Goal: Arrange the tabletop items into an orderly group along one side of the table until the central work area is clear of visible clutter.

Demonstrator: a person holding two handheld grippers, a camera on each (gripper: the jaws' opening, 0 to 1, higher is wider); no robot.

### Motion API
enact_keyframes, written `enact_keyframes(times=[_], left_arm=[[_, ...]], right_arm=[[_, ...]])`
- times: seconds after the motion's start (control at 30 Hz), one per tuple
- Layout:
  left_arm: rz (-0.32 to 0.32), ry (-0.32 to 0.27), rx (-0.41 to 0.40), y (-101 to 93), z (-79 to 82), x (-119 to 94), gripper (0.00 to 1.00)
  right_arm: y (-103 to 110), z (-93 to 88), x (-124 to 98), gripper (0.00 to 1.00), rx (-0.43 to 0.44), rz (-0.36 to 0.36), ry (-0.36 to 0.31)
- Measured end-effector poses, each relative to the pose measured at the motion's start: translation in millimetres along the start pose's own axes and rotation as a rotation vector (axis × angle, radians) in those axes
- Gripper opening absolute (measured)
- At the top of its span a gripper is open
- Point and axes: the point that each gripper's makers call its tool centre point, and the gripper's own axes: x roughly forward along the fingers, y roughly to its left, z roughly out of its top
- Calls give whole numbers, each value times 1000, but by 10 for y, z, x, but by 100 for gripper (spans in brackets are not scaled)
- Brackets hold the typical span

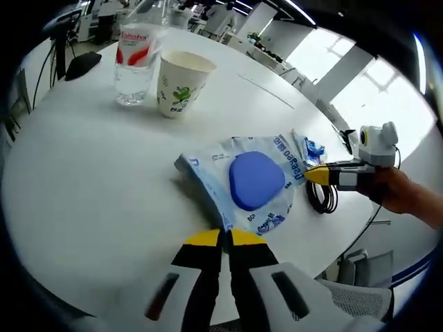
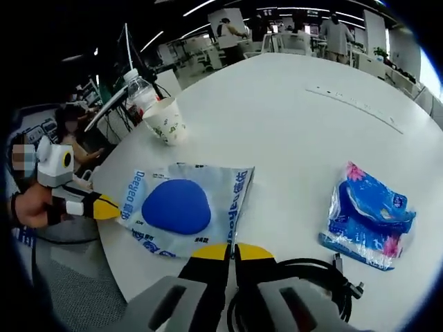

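A wet-wipes packet (image 1: 252, 183), white with blue print and a blue oval lid, lies flat on the white round table (image 1: 90, 180). In the left gripper view my left gripper (image 1: 225, 237) is shut on the packet's near edge. My right gripper (image 1: 308, 174) comes in from the right and is shut on the packet's opposite edge. In the right gripper view the same packet (image 2: 176, 207) lies just ahead of the right gripper (image 2: 232, 250), and the left gripper (image 2: 111, 207) holds its far left edge.
A water bottle (image 1: 135, 62) with a red label and a printed paper cup (image 1: 180, 83) stand together at the far side. A blue tissue pack (image 2: 370, 221) lies to the right. A coiled black cable (image 2: 304, 283) sits near the table edge. Office desks and chairs surround the table.
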Motion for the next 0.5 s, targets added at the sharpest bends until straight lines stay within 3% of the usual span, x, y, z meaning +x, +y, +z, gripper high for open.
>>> enact_keyframes(times=[0.5], left_arm=[[29, -15, -12, 158, 76, -23, 0]], right_arm=[[302, -340, -143, 0, 58, 4, -2]])
